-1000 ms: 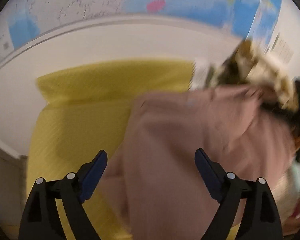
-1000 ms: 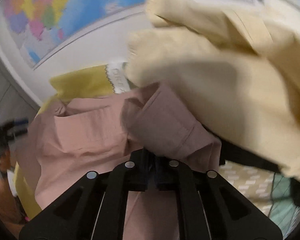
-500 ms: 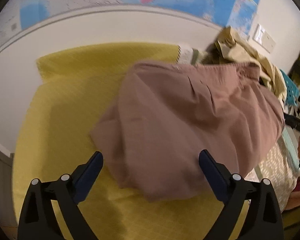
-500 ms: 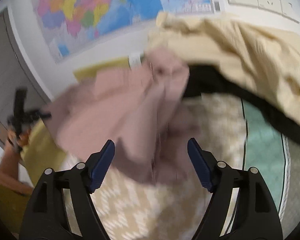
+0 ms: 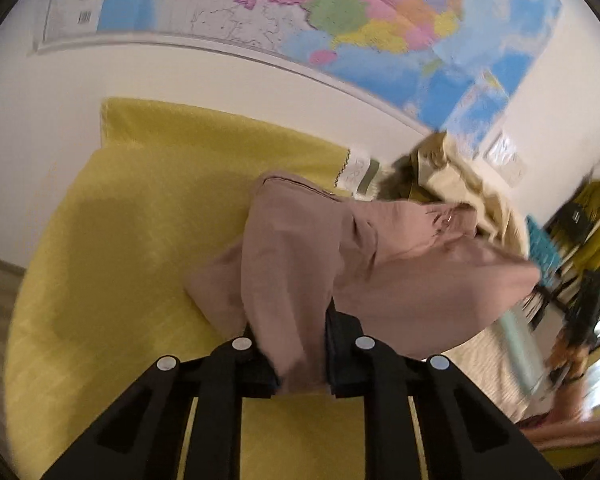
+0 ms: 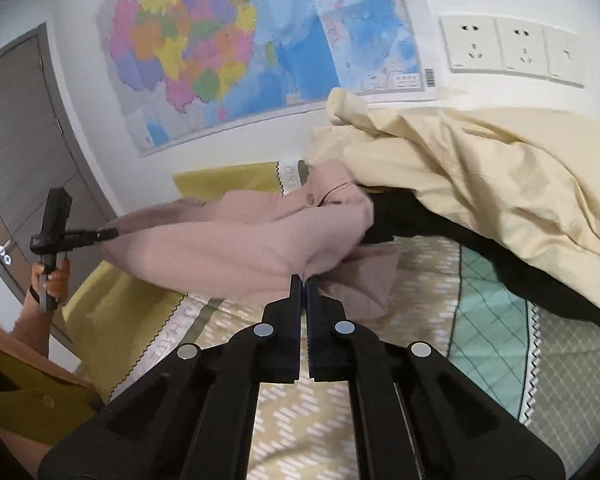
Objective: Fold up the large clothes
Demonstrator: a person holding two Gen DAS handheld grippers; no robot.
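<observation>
Left wrist: left gripper (image 5: 300, 354) closing on pink garment (image 5: 340, 256); right gripper (image 6: 303, 280) pinches its other edge.

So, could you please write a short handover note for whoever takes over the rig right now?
Left tongs: closing on a bunch of the pink garment.
Right tongs: shut on another edge of it.
The garment hangs stretched between both, over the yellow cloth and patterned quilt.
Cream garment lies heaped behind.
Done: pink garment picked up.
Left: spread it flat and fold it.
</observation>
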